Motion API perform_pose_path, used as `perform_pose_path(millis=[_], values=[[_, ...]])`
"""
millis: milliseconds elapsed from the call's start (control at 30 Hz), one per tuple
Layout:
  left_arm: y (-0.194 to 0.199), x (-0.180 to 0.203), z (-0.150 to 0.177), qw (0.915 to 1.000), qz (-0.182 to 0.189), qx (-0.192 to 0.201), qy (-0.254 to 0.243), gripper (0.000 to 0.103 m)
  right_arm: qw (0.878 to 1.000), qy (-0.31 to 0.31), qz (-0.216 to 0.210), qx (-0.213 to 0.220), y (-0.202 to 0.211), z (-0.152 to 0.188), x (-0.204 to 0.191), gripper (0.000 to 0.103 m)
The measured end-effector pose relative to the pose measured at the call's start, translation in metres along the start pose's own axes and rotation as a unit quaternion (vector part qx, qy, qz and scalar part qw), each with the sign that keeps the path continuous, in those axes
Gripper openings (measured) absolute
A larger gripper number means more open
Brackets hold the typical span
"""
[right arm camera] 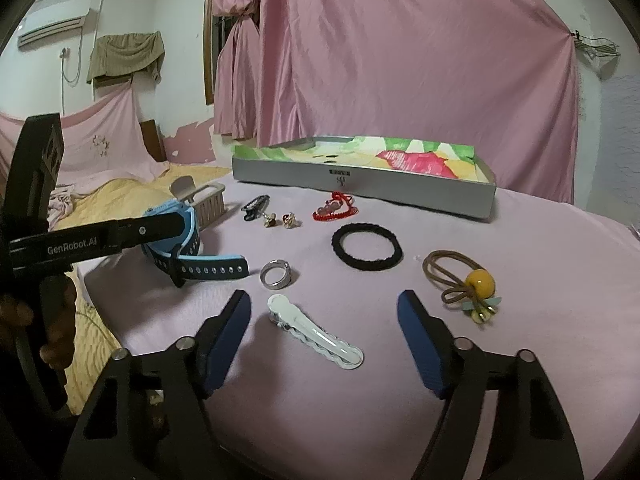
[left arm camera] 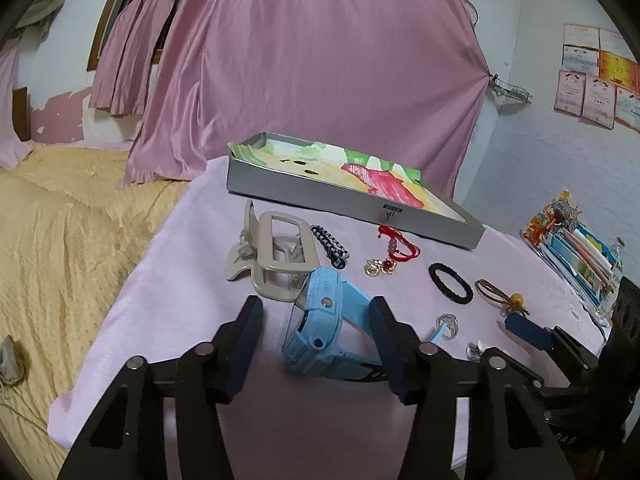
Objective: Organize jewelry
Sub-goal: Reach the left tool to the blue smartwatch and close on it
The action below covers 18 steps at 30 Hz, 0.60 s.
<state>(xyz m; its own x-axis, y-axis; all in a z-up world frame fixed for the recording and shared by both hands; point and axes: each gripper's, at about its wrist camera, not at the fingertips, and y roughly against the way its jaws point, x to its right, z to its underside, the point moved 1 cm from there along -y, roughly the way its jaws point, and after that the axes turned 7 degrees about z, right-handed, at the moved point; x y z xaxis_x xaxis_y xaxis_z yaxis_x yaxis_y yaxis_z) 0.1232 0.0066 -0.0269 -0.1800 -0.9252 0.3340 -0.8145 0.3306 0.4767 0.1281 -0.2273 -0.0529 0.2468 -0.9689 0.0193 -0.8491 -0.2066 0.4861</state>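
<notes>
A blue watch (left arm camera: 320, 324) lies on the pink cloth between my left gripper's (left arm camera: 318, 316) open jaws; it also shows in the right wrist view (right arm camera: 184, 240). My right gripper (right arm camera: 324, 306) is open around a white hair clip (right arm camera: 316, 334), not touching it. Nearby lie a silver ring (right arm camera: 275, 274), a black hair tie (right arm camera: 366, 246), a brown hair tie with a yellow bead (right arm camera: 468, 280), gold earrings (right arm camera: 280, 220), a red bracelet (right arm camera: 336, 208), a black-and-white bracelet (left arm camera: 330, 244) and a beige claw clip (left arm camera: 276, 254). A grey tray (right arm camera: 400, 194) with colourful lining stands behind them.
The table's left edge drops to a bed with a yellow blanket (left arm camera: 60, 220). Books and papers (left arm camera: 576, 252) are stacked at the table's right side. Pink curtains (right arm camera: 400, 48) hang behind the tray.
</notes>
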Motion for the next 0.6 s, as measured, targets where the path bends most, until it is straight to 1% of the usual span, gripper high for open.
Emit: perform_pose_path(millis=[33, 100, 167, 200, 233, 267, 333, 433, 500, 600], values=[[-0.001, 0.0, 0.0, 1.0, 0.0, -0.002, 0.001, 0.043, 1.0, 0.003, 0.0, -0.004, -0.002, 0.0, -0.001, 0.062], [-0.002, 0.0, 0.0, 1.0, 0.003, -0.005, 0.002, 0.042, 1.0, 0.006, 0.0, -0.01, -0.005, 0.001, -0.004, 0.06], [-0.001, 0.001, 0.0, 1.0, 0.005, -0.005, 0.003, 0.039, 1.0, 0.015, 0.006, -0.007, -0.005, 0.001, -0.007, 0.056], [-0.001, 0.002, 0.001, 1.0, 0.007, -0.005, 0.003, 0.035, 1.0, 0.015, 0.003, -0.006, -0.005, 0.001, -0.009, 0.051], [-0.001, 0.003, 0.001, 1.0, 0.005, -0.005, 0.003, 0.034, 1.0, 0.014, 0.003, -0.005, -0.004, 0.001, -0.009, 0.045], [-0.001, 0.003, 0.001, 1.0, 0.002, -0.005, 0.002, 0.033, 1.0, 0.015, 0.002, -0.005, -0.003, 0.001, -0.01, 0.042], [0.0, 0.002, 0.001, 1.0, -0.001, -0.004, 0.005, 0.03, 1.0, 0.015, 0.0, -0.004, -0.002, 0.002, -0.012, 0.029], [0.002, 0.001, 0.002, 0.9999, -0.005, -0.001, 0.011, 0.025, 1.0, 0.02, -0.004, -0.005, 0.0, 0.002, -0.017, 0.019], [0.004, 0.0, 0.002, 0.9999, -0.008, -0.001, 0.011, 0.024, 1.0, 0.02, -0.008, -0.006, 0.001, 0.002, -0.019, 0.015], [0.006, 0.001, 0.004, 0.9999, -0.014, 0.001, 0.008, 0.023, 1.0, 0.024, -0.002, -0.008, 0.003, 0.002, -0.023, 0.014]])
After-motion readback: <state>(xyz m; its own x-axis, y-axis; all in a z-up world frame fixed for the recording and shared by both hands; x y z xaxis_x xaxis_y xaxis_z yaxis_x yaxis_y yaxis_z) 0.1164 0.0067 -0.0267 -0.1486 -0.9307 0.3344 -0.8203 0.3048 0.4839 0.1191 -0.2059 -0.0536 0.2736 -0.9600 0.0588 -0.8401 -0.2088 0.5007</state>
